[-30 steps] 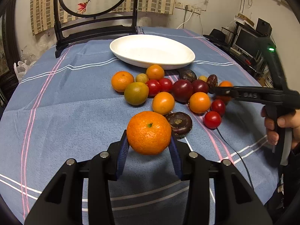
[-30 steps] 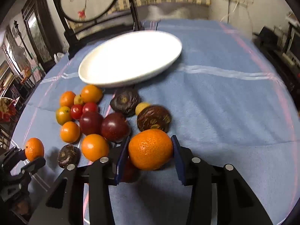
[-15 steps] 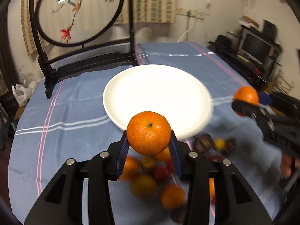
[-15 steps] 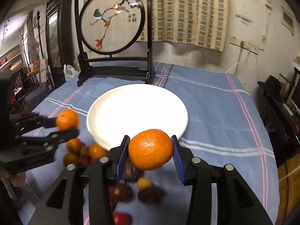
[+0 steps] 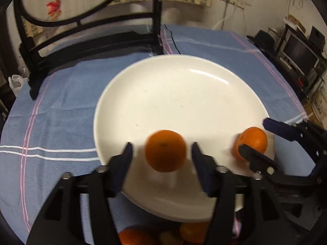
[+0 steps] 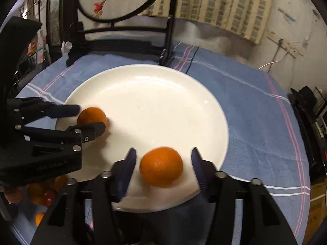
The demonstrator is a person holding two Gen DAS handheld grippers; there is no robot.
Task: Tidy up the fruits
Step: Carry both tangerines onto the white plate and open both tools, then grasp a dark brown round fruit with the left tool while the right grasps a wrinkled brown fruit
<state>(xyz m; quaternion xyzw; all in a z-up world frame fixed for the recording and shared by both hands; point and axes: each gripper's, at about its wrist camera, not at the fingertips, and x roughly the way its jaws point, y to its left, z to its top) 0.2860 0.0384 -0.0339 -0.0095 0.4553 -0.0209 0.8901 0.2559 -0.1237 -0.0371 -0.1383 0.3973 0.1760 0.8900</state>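
A white plate [image 5: 184, 94] lies on the blue cloth. My left gripper [image 5: 162, 153] is open over the plate's near rim, with an orange [image 5: 165, 150] loose between its fingers on the plate. My right gripper [image 6: 162, 159] is open too, with a second orange [image 6: 161, 166] loose between its fingers on the plate. In the left wrist view the right gripper [image 5: 257, 136] and its orange [image 5: 253, 141] show at the plate's right edge. In the right wrist view the left gripper [image 6: 87, 118] and its orange [image 6: 92, 117] show at the plate's left edge.
More oranges and small fruits [image 5: 194, 230] lie under the plate's near edge, also at lower left in the right wrist view [image 6: 43, 194]. A black framed round screen [image 6: 122, 30] stands behind the plate. Shelves with electronics [image 5: 296, 51] stand to the right.
Both grippers have moved forward and down over the plate and have opened. Each orange has left its fingers and now lies on the plate.
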